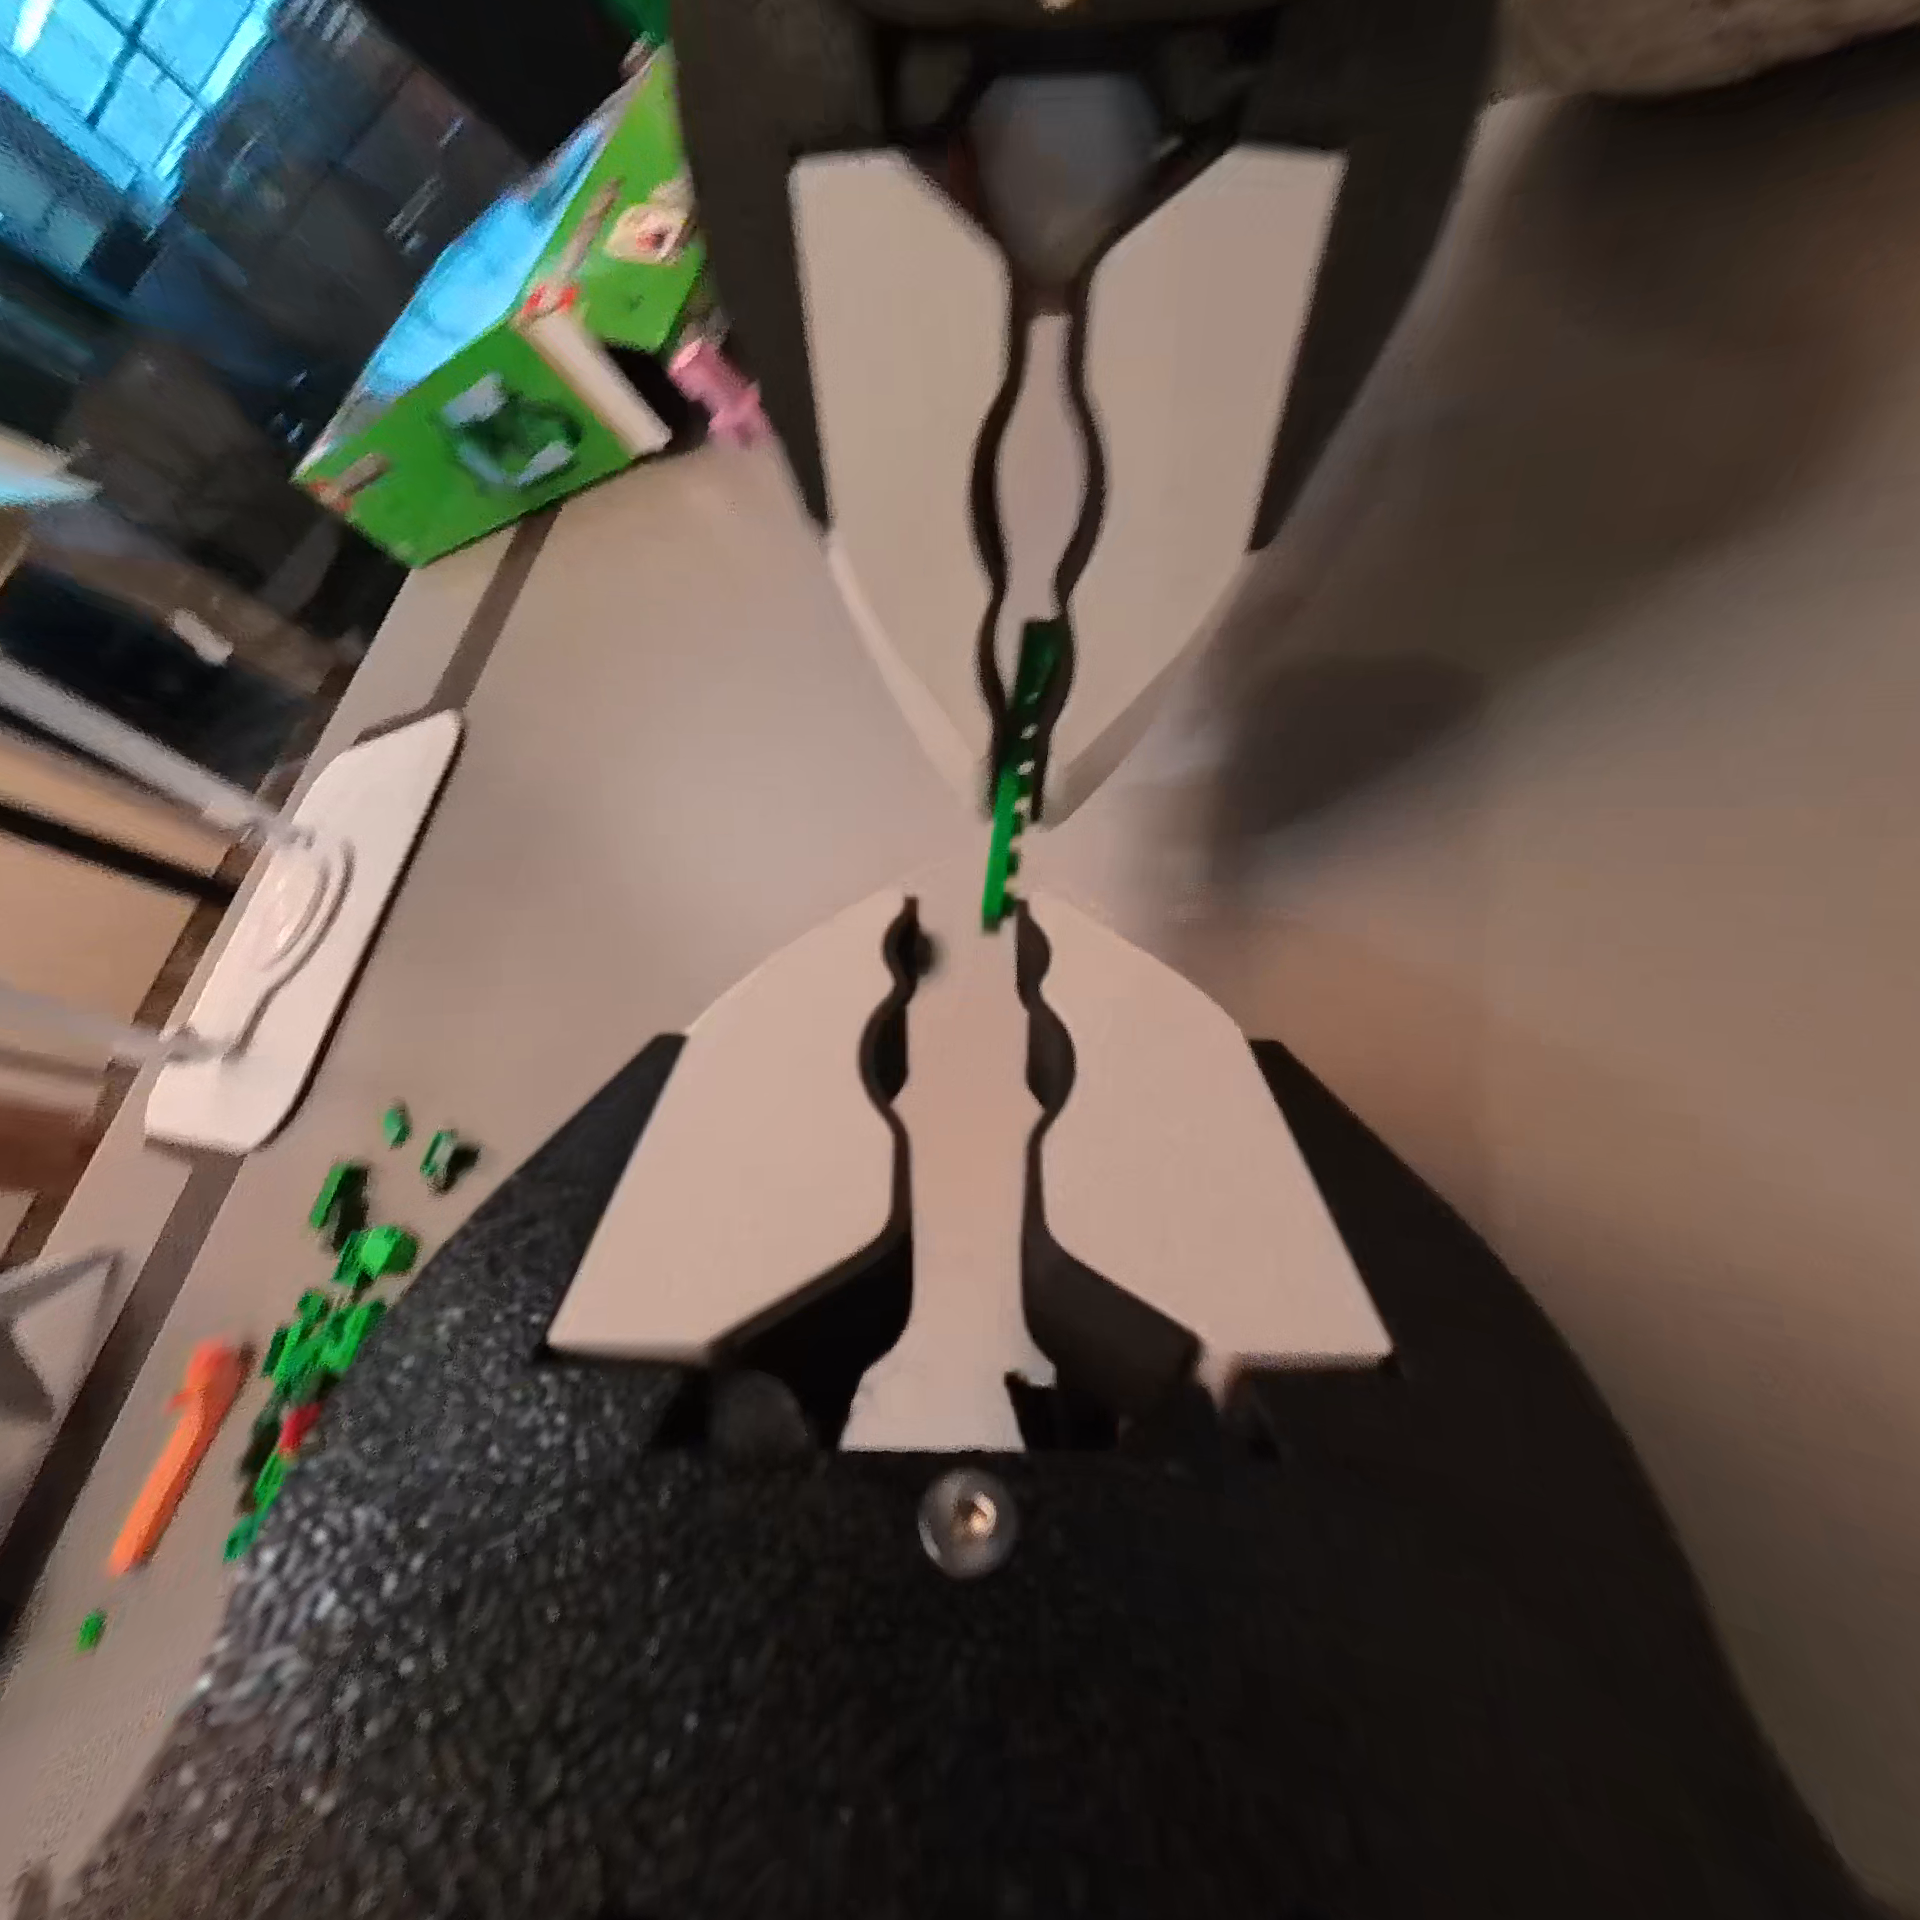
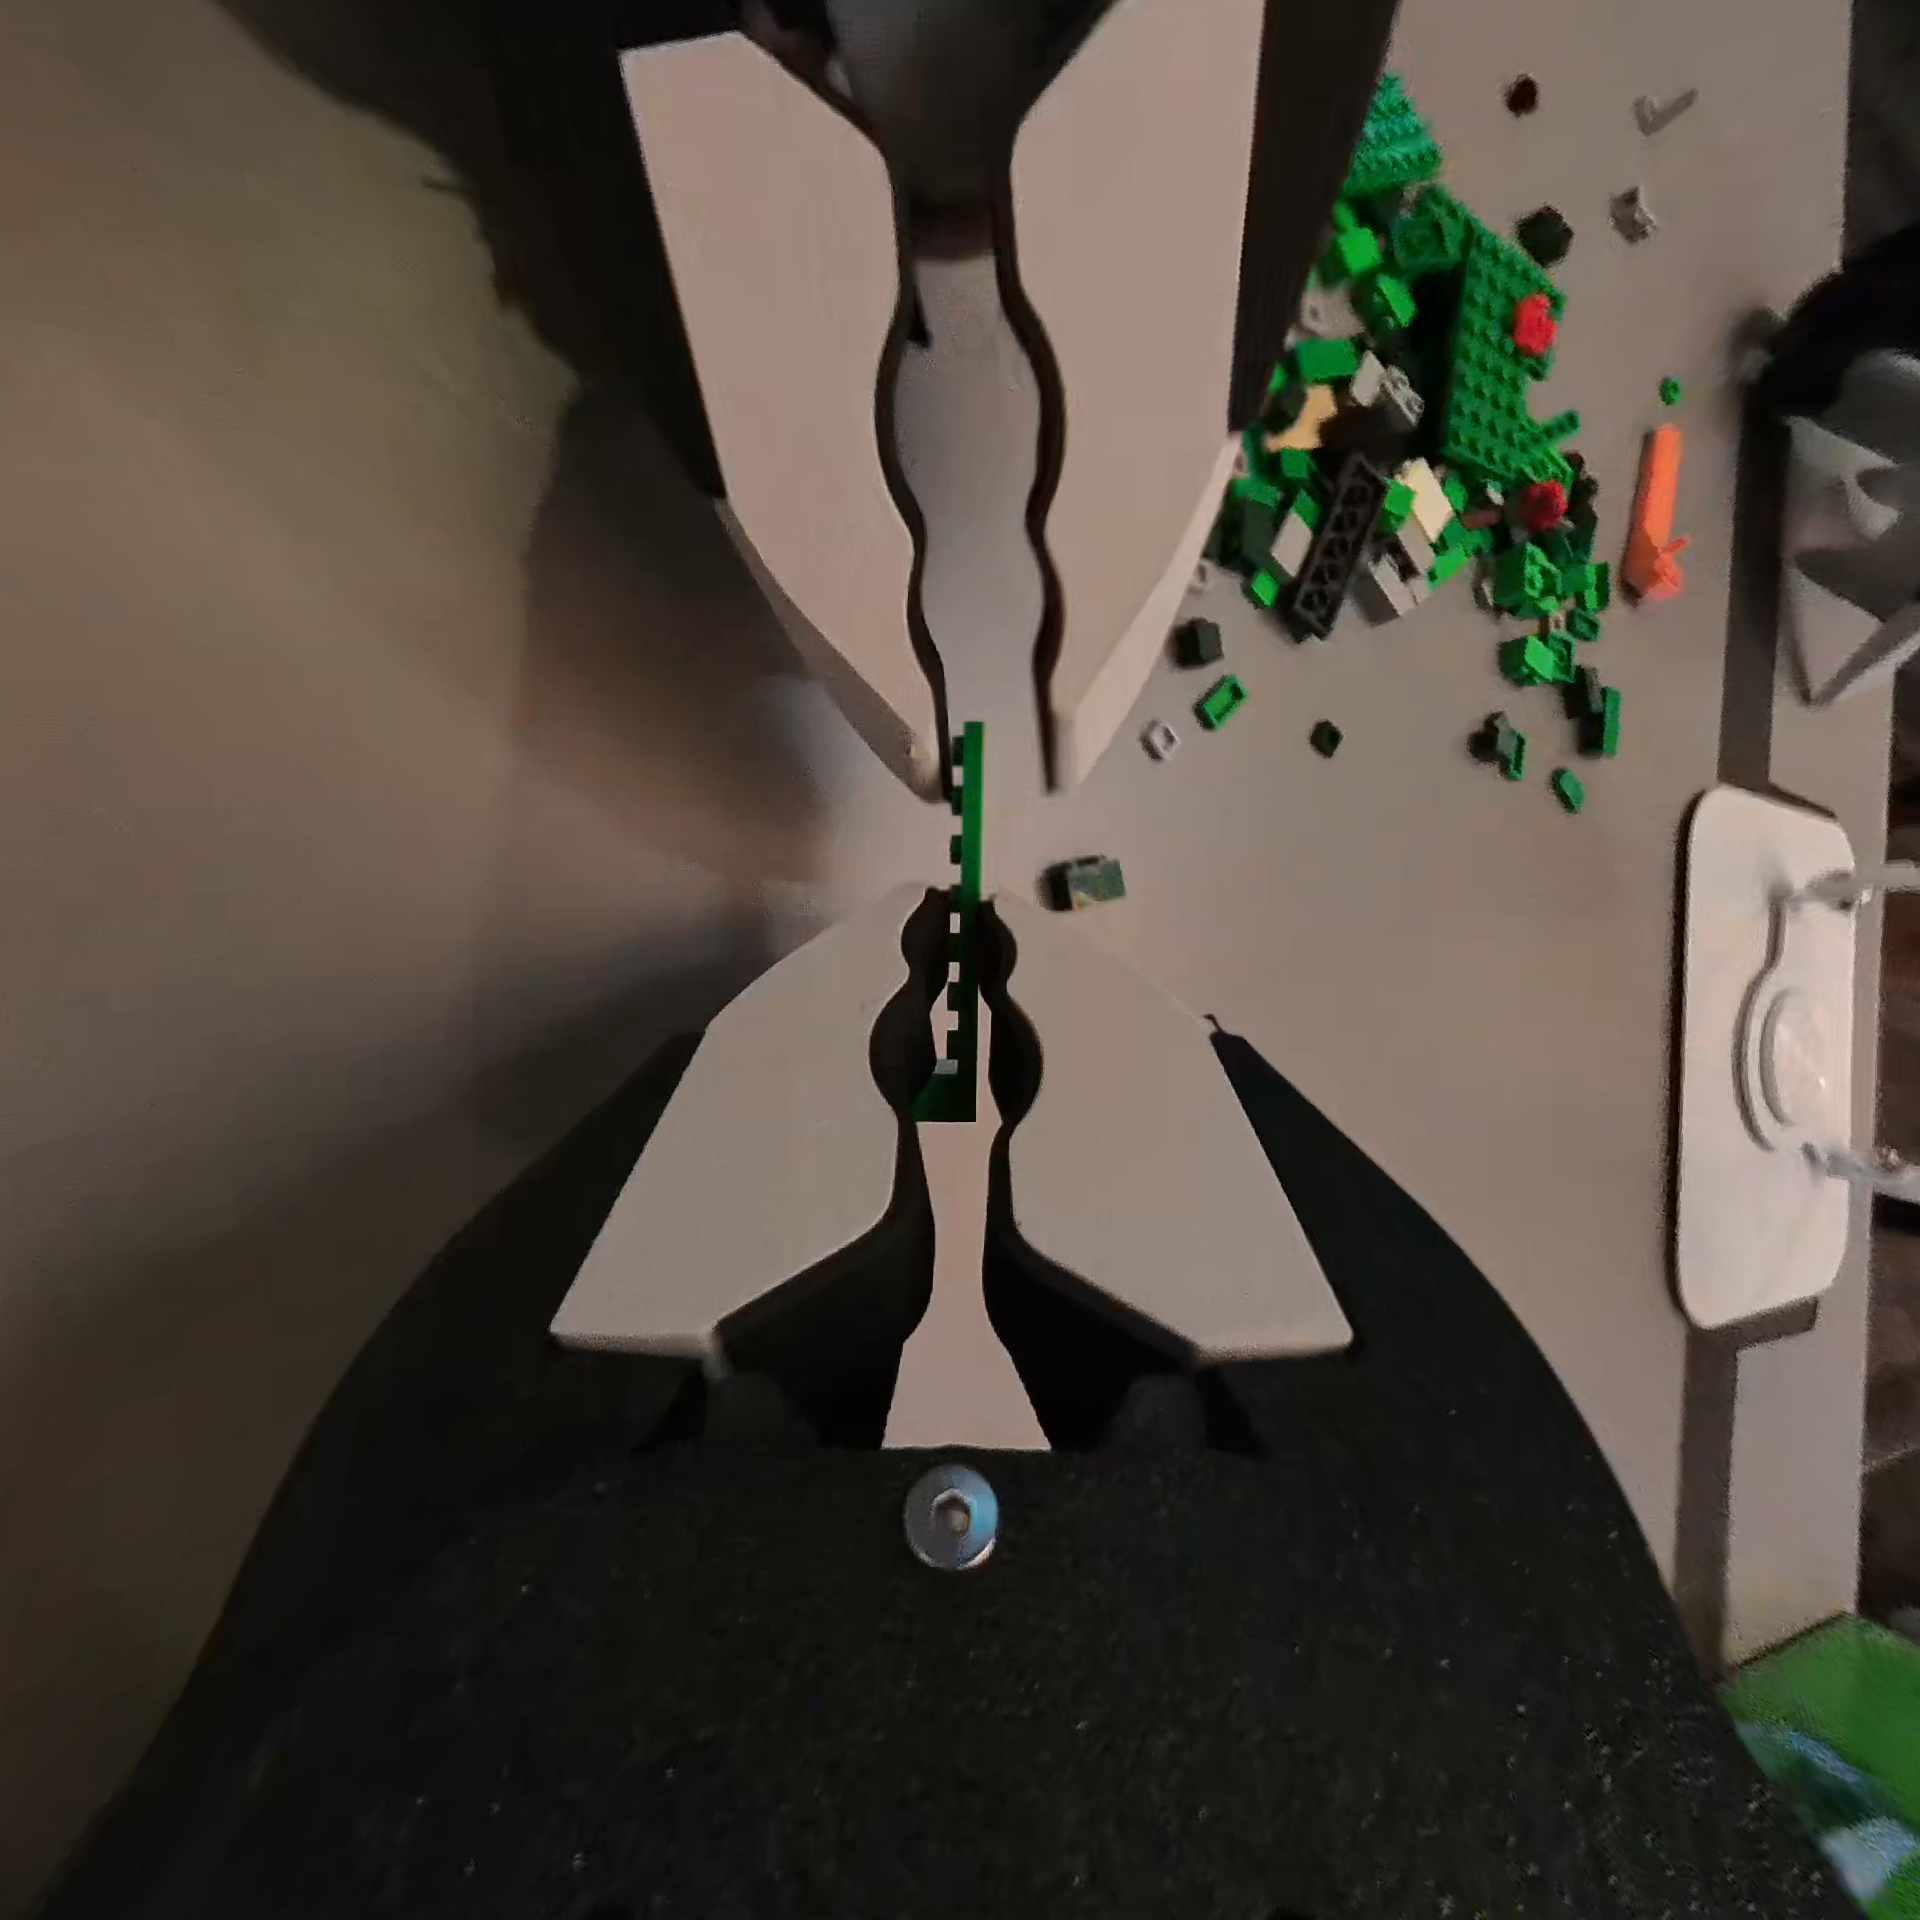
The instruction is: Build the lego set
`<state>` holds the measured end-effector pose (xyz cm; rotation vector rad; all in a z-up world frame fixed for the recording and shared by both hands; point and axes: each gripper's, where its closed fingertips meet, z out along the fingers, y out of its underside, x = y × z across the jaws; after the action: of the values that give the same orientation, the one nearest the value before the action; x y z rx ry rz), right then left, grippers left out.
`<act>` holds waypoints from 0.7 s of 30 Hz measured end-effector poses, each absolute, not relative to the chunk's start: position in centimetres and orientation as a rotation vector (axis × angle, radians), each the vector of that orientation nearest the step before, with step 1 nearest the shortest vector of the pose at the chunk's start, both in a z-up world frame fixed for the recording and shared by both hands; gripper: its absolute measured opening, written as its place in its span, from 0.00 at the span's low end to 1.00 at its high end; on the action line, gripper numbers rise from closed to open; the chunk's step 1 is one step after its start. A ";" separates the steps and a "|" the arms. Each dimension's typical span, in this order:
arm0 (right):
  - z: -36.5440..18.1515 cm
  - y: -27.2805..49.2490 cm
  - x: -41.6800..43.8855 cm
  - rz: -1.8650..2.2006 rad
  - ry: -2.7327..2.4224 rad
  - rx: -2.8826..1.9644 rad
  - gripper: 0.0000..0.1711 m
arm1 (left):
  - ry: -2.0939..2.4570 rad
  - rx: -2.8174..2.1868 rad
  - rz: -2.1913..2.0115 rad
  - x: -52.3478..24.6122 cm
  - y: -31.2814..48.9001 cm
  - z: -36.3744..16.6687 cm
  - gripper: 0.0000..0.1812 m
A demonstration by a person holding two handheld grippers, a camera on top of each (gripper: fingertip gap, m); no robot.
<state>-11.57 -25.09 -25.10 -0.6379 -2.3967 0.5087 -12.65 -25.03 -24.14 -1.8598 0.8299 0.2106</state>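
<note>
A: Landmark is the green plate [image 2: 966, 925]. Thin, studded, seen edge-on, held up off the bench [image 2: 1351, 1039]. Who has it?

B: The right claw [image 2: 961, 914]. Both of its fingers press the plate's faces, studs toward the left finger, so it's clamped on the plate. The plate's far end pokes out past the tips toward the left claw [image 2: 987, 774].

A: And the left claw [image 1: 971, 914], from its own camera?

B: Its jaws stand apart. The plate's tip [image 1: 1023, 774] sits just by its right fingertip [image 1: 1029, 920]. Contact? Can't tell, too blurred. In the right wrist view that far end lies between the left claw's tips, with a gap on one side.

A: The right claw [image 1: 1023, 790] in the left wrist view?

B: Facing the left one tip to tip, the plate pinched between its fingers.

A: The rest, relative to the plate?

B: A small dark brick [image 2: 1086, 883] lies on the bench just beside it. The loose lego pile [image 2: 1434, 436], mostly green with some grey and red, is well off to the side, an orange piece [image 2: 1657, 514] at its far edge. Beyond that, a white pad [image 2: 1761, 1060] near the bench edge. The green box [image 1: 499, 384] sits farther back.
</note>
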 end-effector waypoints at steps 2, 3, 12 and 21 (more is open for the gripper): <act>-24.9 -23.9 -12.0 0.514 -2.350 -0.717 0.03 | 0.734 -1.917 0.237 -14.2 -24.4 -24.3 0.13; -25.0 -23.4 -12.1 0.510 -2.339 -0.753 0.03 | 0.699 -1.946 0.210 -14.5 -24.2 -24.6 0.13; -25.9 -20.3 -13.3 0.476 -2.211 -0.878 0.03 | 0.585 -2.173 0.088 -15.8 -22.0 -27.7 0.16; -25.2 -19.9 -13.6 0.589 -2.065 -0.748 0.03 | 0.538 -2.210 -0.023 -15.3 -21.8 -28.1 0.09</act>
<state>-13.62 -19.89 -25.18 -0.7476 -2.0654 0.5891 -15.30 -21.77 -28.10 -2.2098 0.5377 -0.0232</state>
